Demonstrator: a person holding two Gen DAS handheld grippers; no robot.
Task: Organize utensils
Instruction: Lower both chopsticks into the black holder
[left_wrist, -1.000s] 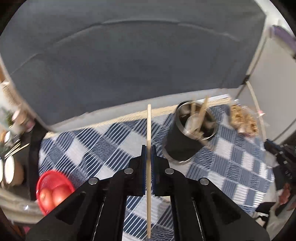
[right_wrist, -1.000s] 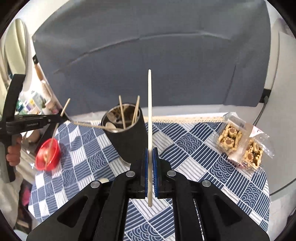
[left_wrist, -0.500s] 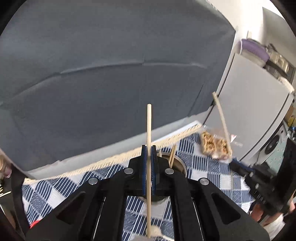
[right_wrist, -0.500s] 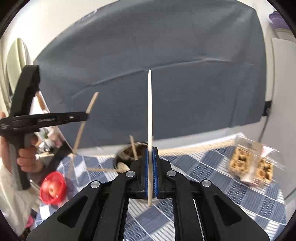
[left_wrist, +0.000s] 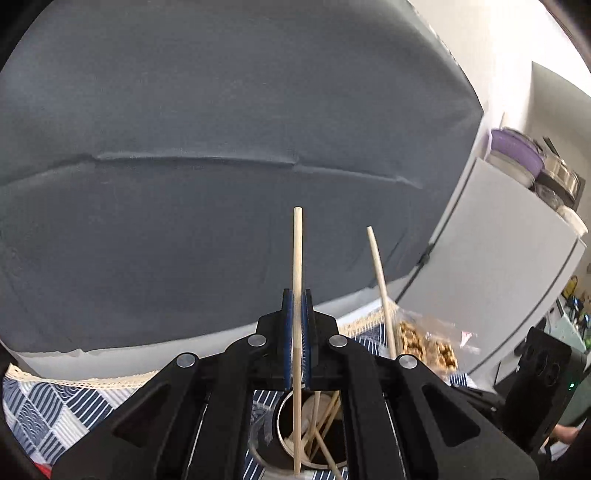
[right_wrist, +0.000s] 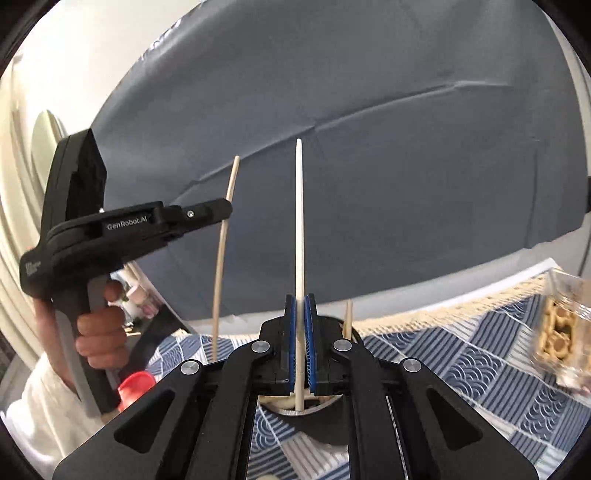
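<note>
Chopsticks are being held one per gripper above the black utensil cup (left_wrist: 314, 435). Left gripper (left_wrist: 297, 321) is clamping its blue pads onto a pale wooden chopstick (left_wrist: 297, 258), which is standing upright between them with its lower end hanging over the cup's open mouth; several other sticks (left_wrist: 325, 421) are already leaning inside the cup. Right gripper (right_wrist: 300, 325) is likewise pinching a second, tapered chopstick (right_wrist: 299, 221) upright, its blunt end showing just above the cup rim (right_wrist: 317, 410). In the right wrist view the left gripper is appearing side-on at left, gripped by a hand (right_wrist: 101, 332) with a white sleeve (right_wrist: 37, 413), and its chopstick is hanging just beside the right one. Cup is standing on a blue-and-white patterned tablecloth (right_wrist: 461, 365) edged with cream lace. A clear packet of biscuits (right_wrist: 561, 332) is lying toward the cloth's right edge, and a red bowl (right_wrist: 135, 384) is showing at the left. A grey fabric backdrop (left_wrist: 221, 147) is filling the background.
</note>
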